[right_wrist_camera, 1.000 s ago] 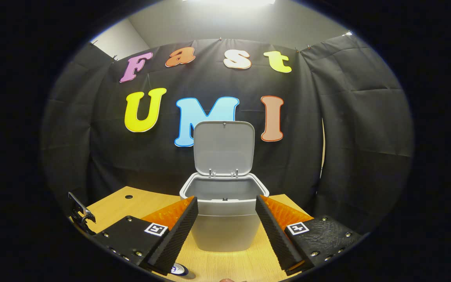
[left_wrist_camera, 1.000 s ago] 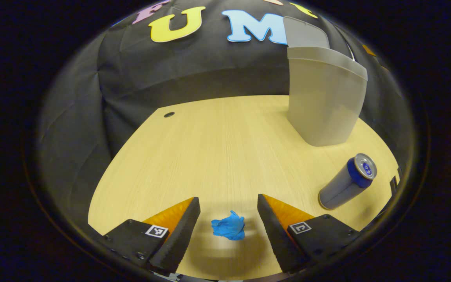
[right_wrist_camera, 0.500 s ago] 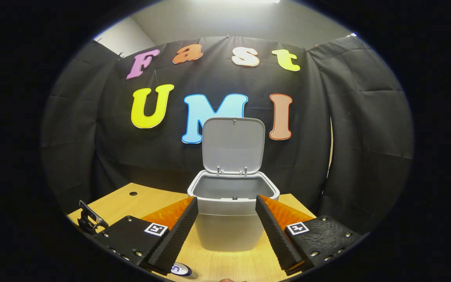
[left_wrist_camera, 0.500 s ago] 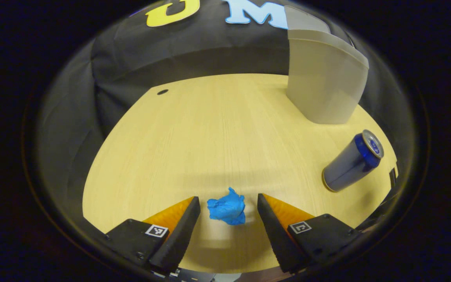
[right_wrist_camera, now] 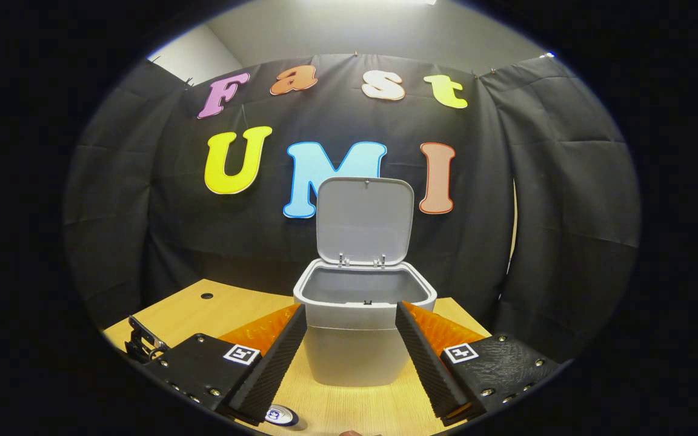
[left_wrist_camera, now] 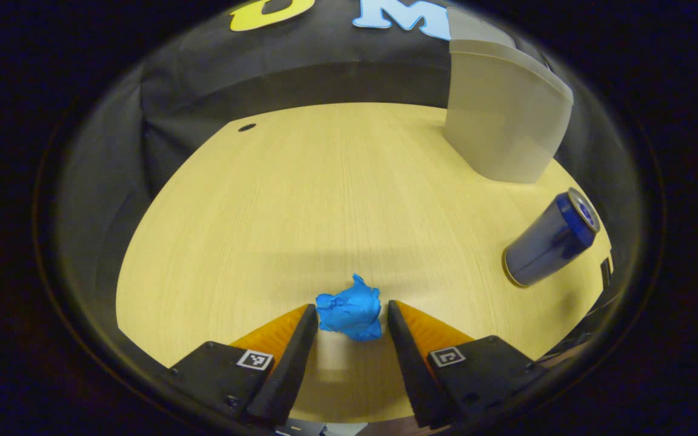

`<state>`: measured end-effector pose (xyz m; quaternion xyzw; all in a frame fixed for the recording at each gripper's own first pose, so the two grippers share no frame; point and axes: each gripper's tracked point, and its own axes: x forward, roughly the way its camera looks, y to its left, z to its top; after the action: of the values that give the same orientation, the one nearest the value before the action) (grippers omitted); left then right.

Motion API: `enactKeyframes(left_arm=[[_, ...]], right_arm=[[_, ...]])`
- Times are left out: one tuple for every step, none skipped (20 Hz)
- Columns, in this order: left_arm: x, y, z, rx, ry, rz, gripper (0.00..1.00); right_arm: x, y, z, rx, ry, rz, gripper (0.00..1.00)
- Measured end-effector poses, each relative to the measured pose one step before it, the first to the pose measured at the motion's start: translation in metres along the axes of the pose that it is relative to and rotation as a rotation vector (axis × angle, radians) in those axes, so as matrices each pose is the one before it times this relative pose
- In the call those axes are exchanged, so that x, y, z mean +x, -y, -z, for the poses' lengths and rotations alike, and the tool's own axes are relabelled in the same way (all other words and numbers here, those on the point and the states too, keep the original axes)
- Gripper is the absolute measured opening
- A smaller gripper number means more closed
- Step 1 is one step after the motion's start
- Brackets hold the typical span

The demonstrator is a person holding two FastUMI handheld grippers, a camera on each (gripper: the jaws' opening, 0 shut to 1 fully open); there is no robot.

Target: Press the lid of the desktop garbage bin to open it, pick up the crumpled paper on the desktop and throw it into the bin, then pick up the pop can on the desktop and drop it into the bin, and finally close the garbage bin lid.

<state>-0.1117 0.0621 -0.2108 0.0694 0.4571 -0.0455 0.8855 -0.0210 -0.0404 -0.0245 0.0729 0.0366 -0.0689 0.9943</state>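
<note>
Crumpled paper (left_wrist_camera: 350,314) sits lumpy between left gripper (left_wrist_camera: 349,315) fingers.

A pale wood-grain desktop (left_wrist_camera: 337,200) carries three things; blue crumpled paper (left_wrist_camera: 349,313) lies between the left gripper's (left_wrist_camera: 349,318) fingertips; a pop can (left_wrist_camera: 550,239) stands well off to their right; beyond it, the grey garbage bin (left_wrist_camera: 503,118), lid (right_wrist_camera: 365,221) raised.
</note>
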Motion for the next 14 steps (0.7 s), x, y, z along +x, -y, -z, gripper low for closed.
enactKeyframes(left_arm=[[0.0008, 0.00239, -0.00019, -0.00167, 0.0036, 0.00536, 0.74], [-0.00012, 0.0012, -0.00042, 0.00279, -0.00223, 0.00166, 0.67], [0.00134, 0.00018, 0.00021, 0.00635, 0.00015, 0.00032, 0.62], [0.00038, 0.00055, -0.00118, 0.00266, 0.00039, 0.00075, 0.62], [0.00086, 0.00184, -0.00039, -0.00192, 0.00264, 0.00753, 0.59], [0.0014, 0.00027, -0.00141, -0.00186, 0.00348, -0.0049, 0.56], [-0.00025, 0.00126, 0.00129, 0.0078, 0.00423, 0.00519, 0.43], [0.00129, 0.00036, -0.00225, 0.00086, 0.00995, 0.00408, 0.41], [0.00001, -0.00166, 0.00056, -0.00316, 0.01541, -0.01548, 0.43], [0.00011, 0.00048, -0.00338, 0.0014, 0.01292, 0.00773, 0.3], [0.00132, 0.00028, 0.00074, 0.00558, 0.01375, 0.00655, 0.29], [0.00058, 0.00026, -0.00123, 0.00108, 0.016, 0.00142, 0.3], [-0.00021, 0.00084, 0.00109, 0.00093, 0.00826, 0.0056, 0.29], [-0.00099, -0.00028, -0.00101, -0.00433, 0.00379, 0.0064, 0.3]], right_arm=[[0.00079, 0.0006, 0.0009, 0.00277, -0.00247, 0.00166, 0.95], [0.00076, 0.00087, 0.00024, 0.00163, -0.00278, 0.0023, 0.95], [-0.00004, 0.00033, 0.00117, 0.0002, -0.00139, 0.00168, 0.95], [0.00013, -0.00026, -0.00117, -0.00087, 0.00183, 0.0016, 0.95], [-0.00058, -0.00086, -0.00005, -0.00108, 0.00307, -0.00108, 0.95], [0.00009, -0.001, -0.00069, -0.00191, 0.00148, -0.00184, 0.95], [0.00001, -0.00053, -0.00003, -0.00202, 0.00051, -0.00201, 0.95], [-0.00011, -0.00136, 0.00045, -0.00131, 0.00048, -0.00214, 0.95], [0.00088, -0.00025, 0.00102, -0.00028, -0.00332, -0.00211, 0.95], [0.00029, -0.00077, 0.00125, 0.0017, -0.00238, -0.00559, 0.95], [0.00017, -0.00125, 0.00089, 0.00236, -0.00193, -0.00283, 0.95], [0.00013, 0.00063, -0.00041, 0.00173, 0.00081, 0.00003, 0.95], [-0.00079, -0.00032, 0.00063, 0.00164, 0.00092, -0.00003, 0.95], [0.00044, 0.00033, -0.00004, 0.00018, -0.00017, -0.00084, 0.95]])
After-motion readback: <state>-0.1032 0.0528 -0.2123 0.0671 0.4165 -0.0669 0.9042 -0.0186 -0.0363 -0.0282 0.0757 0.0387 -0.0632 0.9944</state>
